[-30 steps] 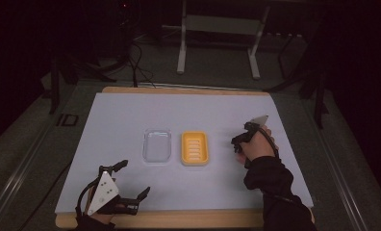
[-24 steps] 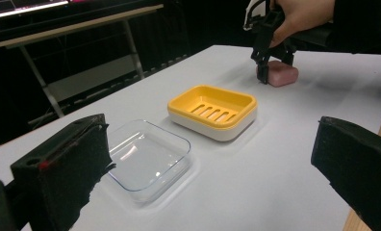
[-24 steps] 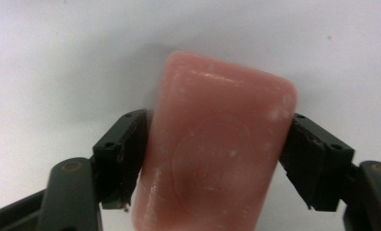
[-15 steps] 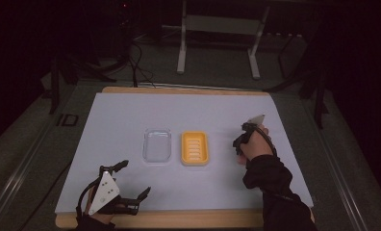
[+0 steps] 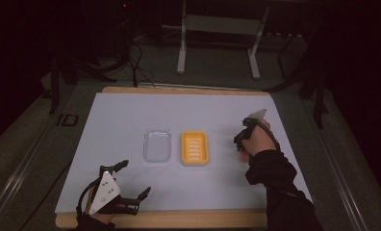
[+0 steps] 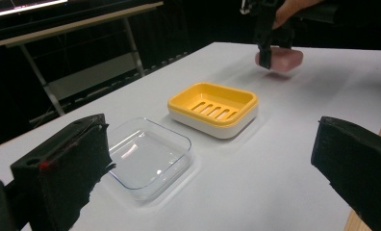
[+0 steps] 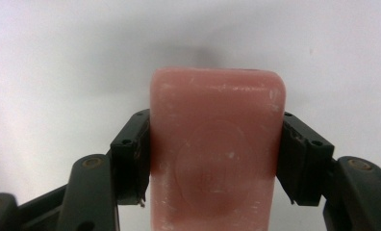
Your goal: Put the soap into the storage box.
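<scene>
On white table (image 5: 131, 110): one yellow dish (image 5: 195, 148), one clear lid (image 5: 157, 145), one pink soap (image 7: 215, 154) pinched by right tongs (image 7: 212, 159); left tongs (image 5: 131, 185) agape, empty.

Glossy clear plastic lid (image 6: 147, 159), scuffed waxy pink soap (image 7: 216, 149)

left gripper (image 5: 131, 190) agape, right gripper (image 7: 212, 163) clamped

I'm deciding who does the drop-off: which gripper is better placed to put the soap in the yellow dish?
Right. The right gripper already clamps the pink soap, beside the yellow dish. The left gripper sits open at the table's near edge.
</scene>
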